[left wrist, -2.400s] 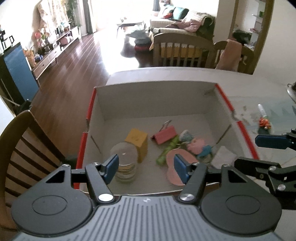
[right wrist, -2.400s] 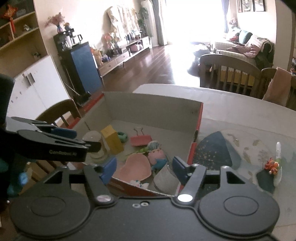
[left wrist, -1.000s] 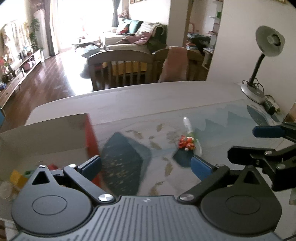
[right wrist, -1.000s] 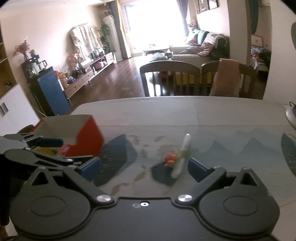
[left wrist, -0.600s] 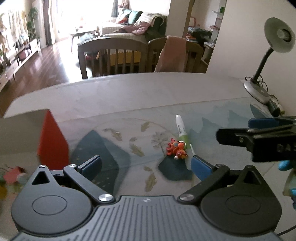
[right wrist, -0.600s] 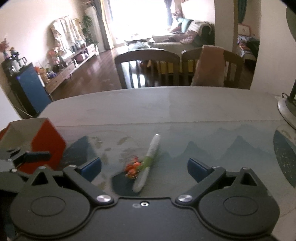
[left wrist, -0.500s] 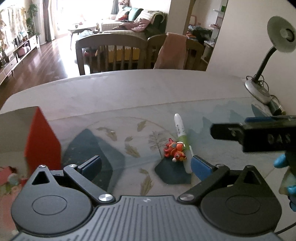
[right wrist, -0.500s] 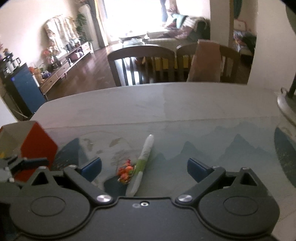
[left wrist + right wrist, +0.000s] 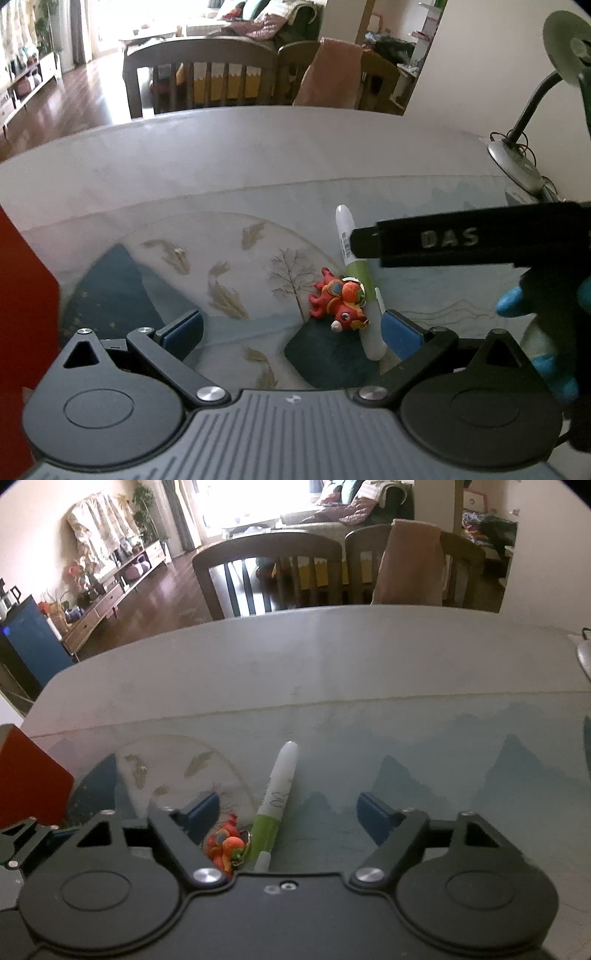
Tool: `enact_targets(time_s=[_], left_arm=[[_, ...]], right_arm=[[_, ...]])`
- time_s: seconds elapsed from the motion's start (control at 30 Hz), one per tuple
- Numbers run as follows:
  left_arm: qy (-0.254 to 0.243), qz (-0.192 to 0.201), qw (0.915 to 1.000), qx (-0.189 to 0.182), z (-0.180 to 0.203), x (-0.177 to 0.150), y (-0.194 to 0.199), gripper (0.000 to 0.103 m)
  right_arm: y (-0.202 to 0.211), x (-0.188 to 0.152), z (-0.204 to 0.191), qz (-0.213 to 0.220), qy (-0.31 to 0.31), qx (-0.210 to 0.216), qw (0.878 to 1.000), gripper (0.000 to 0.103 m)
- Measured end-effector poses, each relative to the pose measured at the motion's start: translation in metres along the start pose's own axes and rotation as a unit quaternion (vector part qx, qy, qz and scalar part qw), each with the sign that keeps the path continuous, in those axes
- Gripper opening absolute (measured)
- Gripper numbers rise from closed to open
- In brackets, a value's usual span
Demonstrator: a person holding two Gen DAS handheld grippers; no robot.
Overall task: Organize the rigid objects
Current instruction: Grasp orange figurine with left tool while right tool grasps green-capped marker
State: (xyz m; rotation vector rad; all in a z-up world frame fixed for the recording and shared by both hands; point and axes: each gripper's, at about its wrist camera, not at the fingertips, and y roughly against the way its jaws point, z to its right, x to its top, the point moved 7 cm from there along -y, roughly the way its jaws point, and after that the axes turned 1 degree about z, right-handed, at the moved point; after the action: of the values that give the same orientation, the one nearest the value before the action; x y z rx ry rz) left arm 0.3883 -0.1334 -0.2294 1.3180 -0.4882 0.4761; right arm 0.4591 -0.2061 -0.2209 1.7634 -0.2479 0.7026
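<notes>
Here both the left gripper [image 9: 291,330] and right gripper [image 9: 286,808] hover with jaws released above the marker [image 9: 356,273] and red toy [image 9: 338,301] touching on the desk [image 9: 332,664]

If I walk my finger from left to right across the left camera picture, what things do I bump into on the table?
Red box → orange toy fish → green and white marker → the other black gripper → lamp.
</notes>
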Motion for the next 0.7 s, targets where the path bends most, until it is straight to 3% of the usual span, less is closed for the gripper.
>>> enact_targets(time_s=[0.17,0.3,0.6,0.7], left_arm=[[-0.006,-0.010,0.9999,-0.012,0.003,-0.001,-0.015,0.102],[-0.008,-0.010,0.9997,-0.020,0.005,0.002,-0.022,0.098],[-0.006,-0.008,0.9991,-0.042,0.009,0.007,-0.032,0.071],[-0.010,0.001,0.9989,-0.045,0.011,0.009,-0.031,0.055]], right_arm=[[-0.010,-0.004,-0.007,-0.012,0.012,0.007,1.000,0.059],[-0.013,-0.002,-0.009,-0.013,0.021,0.006,1.000,0.051],[-0.026,0.005,-0.007,-0.023,0.036,0.000,0.999,0.028],[-0.026,0.003,-0.007,-0.018,0.048,-0.006,0.999,0.024]])
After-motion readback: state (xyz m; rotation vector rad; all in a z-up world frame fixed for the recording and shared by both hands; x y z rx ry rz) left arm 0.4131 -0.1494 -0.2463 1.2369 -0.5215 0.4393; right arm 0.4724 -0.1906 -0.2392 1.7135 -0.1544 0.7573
